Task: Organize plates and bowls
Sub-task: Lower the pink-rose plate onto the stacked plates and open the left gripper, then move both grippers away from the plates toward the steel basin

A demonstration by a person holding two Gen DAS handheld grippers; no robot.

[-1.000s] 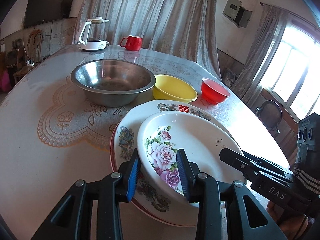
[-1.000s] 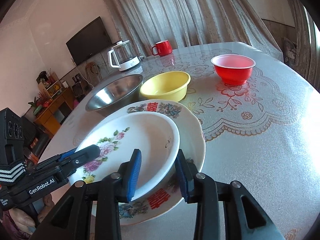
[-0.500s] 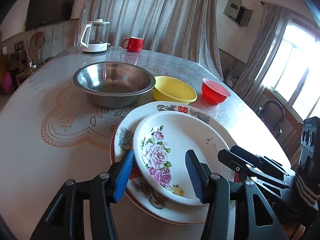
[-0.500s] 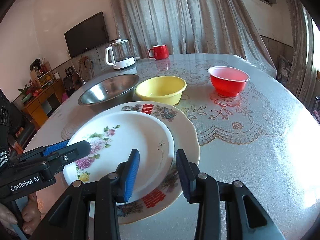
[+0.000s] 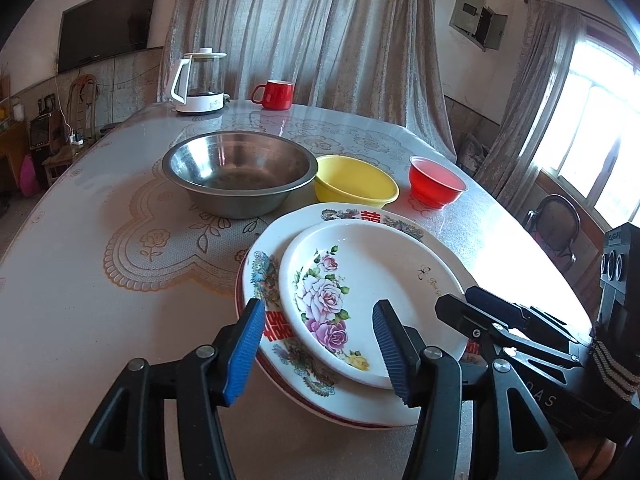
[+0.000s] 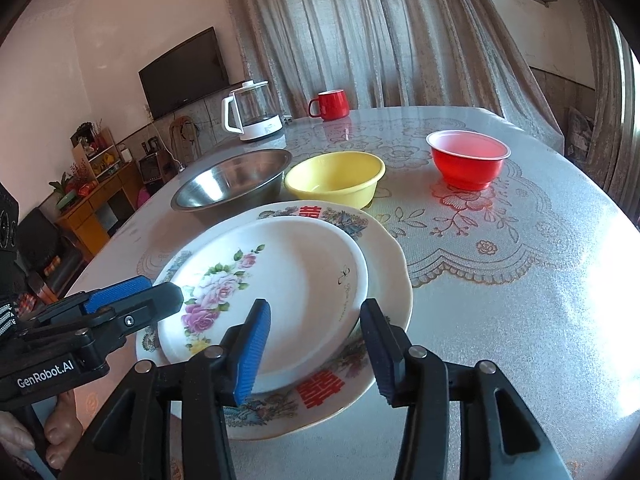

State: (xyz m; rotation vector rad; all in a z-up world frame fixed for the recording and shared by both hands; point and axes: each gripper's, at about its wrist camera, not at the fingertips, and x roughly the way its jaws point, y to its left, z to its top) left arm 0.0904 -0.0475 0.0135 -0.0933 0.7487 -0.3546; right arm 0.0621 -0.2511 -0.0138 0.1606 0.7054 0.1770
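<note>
Both your left gripper (image 5: 318,346) and right gripper (image 6: 316,354) have just spread, holding nothing; rose plate (image 5: 372,280) is stiff, glazed, breakable, so pinch its 6 o'clock rim.

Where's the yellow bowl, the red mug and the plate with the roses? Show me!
yellow bowl (image 6: 334,178), right wrist view, on its inside wall.
red mug (image 6: 332,105), right wrist view, on its side.
rose plate (image 5: 384,276), left wrist view, on its bare white middle.
</note>
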